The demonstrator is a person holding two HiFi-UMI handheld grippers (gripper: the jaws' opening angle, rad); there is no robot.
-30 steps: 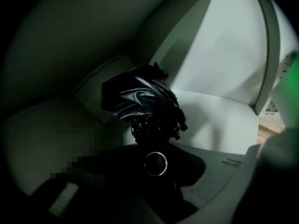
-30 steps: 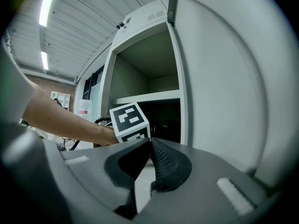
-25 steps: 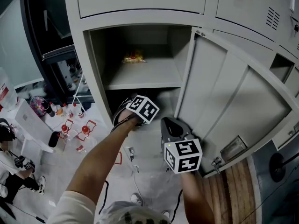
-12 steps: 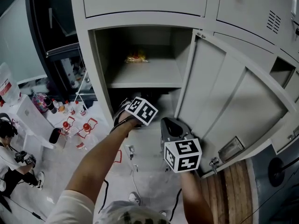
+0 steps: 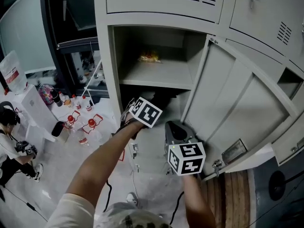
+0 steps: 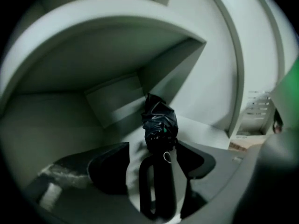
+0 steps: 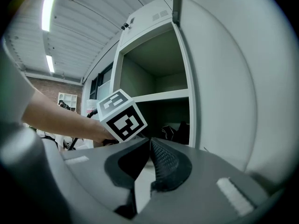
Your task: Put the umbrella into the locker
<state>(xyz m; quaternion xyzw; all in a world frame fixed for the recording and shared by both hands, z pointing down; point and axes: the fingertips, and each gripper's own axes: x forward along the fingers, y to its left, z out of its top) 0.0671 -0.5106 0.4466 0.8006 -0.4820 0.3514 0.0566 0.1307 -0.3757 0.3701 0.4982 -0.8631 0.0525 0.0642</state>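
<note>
A grey steel locker [image 5: 110,70] fills the upper middle of the frame, its door [image 5: 237,113] swung open toward the right. On its upper shelf [image 5: 161,75] a small yellow and red packet [image 5: 149,57] lies near the back wall. Below the shelf the lower compartment is dark, with a black umbrella [image 5: 164,95] dimly seen inside. The left gripper [image 5: 137,112] reaches to that compartment's mouth at frame centre. The right gripper [image 5: 174,127] hangs just beside it, lower right, near the door's edge. Red-capped bottles [image 5: 80,127] stand on the pale floor at left, a person [image 5: 12,146] is at the far left edge, and wooden boards [image 5: 235,198] lie at lower right
</note>
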